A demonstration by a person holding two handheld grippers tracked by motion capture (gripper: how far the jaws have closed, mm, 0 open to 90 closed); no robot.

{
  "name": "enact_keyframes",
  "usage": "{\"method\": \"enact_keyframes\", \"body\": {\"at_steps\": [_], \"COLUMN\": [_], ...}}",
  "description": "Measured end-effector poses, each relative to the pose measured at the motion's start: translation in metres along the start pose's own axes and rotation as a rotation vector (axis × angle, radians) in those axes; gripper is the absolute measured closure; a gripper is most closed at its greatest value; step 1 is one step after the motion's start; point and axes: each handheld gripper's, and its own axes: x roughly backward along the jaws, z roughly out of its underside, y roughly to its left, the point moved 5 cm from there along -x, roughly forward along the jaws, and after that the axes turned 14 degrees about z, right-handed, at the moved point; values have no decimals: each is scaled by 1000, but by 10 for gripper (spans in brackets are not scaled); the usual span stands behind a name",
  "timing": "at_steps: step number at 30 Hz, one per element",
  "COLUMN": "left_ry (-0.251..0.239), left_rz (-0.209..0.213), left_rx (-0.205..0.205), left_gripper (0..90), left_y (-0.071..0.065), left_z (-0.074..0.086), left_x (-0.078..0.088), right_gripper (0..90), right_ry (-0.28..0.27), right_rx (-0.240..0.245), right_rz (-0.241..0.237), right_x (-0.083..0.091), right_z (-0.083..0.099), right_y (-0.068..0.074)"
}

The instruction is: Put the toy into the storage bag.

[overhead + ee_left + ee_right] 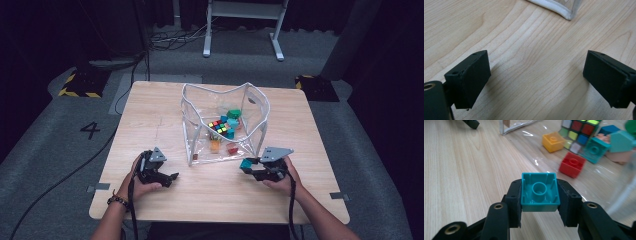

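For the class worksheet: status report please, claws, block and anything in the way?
Right claw shut on teal plastic building block. Left claw open, empty, over wooden table. Clear plastic bag of toys ahead, path clear.

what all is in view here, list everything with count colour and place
teal block: 1, teal, hollow side up between the right gripper's pads
clear bag: 1, see-through with white edging, open at mid table
puzzle cube: 1, many-coloured, inside the bag
orange block: 1, orange, bag floor
red block: 1, red, bag floor beside the orange one
other blocks: several, teal, blue, green and pink, heaped by the cube; exact count unclear
table: 1, light wood
white frame: 1, white, on the floor beyond the table
left gripper: black, jaws wide apart, holding nothing
right gripper: black, clamped on the teal block
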Motion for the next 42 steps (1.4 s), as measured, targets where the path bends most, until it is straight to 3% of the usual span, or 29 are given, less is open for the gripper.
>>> {"method": "enact_keyframes", "body": {"at_steps": [9, 18, 22, 23, 31, 40, 42], "left_ry": [0, 0, 0, 0, 0, 0, 0], "left_rz": [1, 1, 0, 1, 0, 0, 1], "left_rx": [1, 1, 0, 1, 1, 1, 1], "left_gripper": [76, 76, 76, 77, 77, 76, 77], "left_y": [0, 0, 0, 0, 0, 0, 0], "left_z": [0, 0, 0, 0, 0, 0, 0], "left_x": [0, 0, 0, 0, 0, 0, 0], "right_gripper": [594, 595, 595, 594, 594, 595, 595], "right_ry": [-14, -53, -66, -70, -100, -144, -161], "right_rx": [-61, -108, -126, -135, -148, -130, -123], "right_rz": [92, 194, 211, 220, 257, 292, 292], "right_x": [31, 54, 59, 62, 69, 76, 80], "right_z": [12, 6, 1, -3, -22, -58, -75], "right_y": [-38, -73, -86, -95, -118, -140, -145]}}
